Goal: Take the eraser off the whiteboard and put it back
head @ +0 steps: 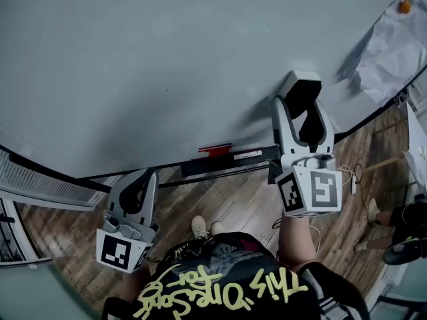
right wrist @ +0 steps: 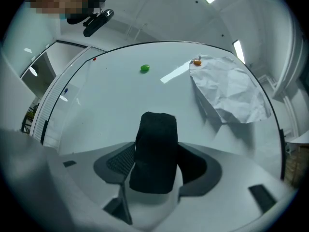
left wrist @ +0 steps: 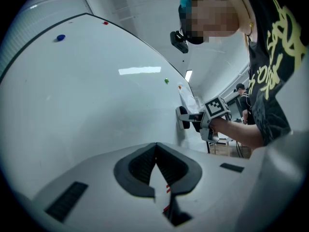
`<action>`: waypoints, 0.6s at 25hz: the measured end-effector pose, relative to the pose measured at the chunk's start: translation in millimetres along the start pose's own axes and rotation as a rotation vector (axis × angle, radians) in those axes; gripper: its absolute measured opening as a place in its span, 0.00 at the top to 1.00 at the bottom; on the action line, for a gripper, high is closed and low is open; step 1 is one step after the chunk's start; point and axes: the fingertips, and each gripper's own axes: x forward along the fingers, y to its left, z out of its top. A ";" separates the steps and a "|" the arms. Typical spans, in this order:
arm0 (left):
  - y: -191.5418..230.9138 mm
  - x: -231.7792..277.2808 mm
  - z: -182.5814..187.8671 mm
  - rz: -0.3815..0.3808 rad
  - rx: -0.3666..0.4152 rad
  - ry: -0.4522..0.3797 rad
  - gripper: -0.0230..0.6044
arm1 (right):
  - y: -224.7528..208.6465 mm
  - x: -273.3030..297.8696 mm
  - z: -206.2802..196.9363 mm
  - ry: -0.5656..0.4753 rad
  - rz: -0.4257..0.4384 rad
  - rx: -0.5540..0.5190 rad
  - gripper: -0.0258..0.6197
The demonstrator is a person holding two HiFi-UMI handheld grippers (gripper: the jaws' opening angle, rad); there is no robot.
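We find the black eraser on the whiteboard, long axis up the board, between our right gripper's spread, unpressing jaws, while our left gripper, clenched and empty, is well apart.

Head view steeply down; both gripper views close, facing whiteboard, shared by all.
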 end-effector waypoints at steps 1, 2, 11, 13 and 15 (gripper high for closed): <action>0.4 -0.9 0.3 0.004 0.000 0.000 0.95 | 0.0 0.9 -0.2 -0.001 0.000 0.002 0.56; 0.8 -1.6 0.3 0.008 0.000 0.001 0.95 | -0.3 1.7 -0.3 -0.002 0.000 0.004 0.56; 5.8 -3.2 2.4 0.024 0.008 -0.006 0.95 | -0.6 10.3 -0.4 -0.010 -0.012 0.016 0.56; 6.9 -4.2 3.5 0.029 0.009 -0.010 0.95 | -0.6 11.4 -0.3 -0.011 -0.012 0.020 0.56; 7.4 -5.3 3.7 0.031 0.006 -0.007 0.95 | -0.2 11.6 0.0 -0.016 -0.010 0.021 0.55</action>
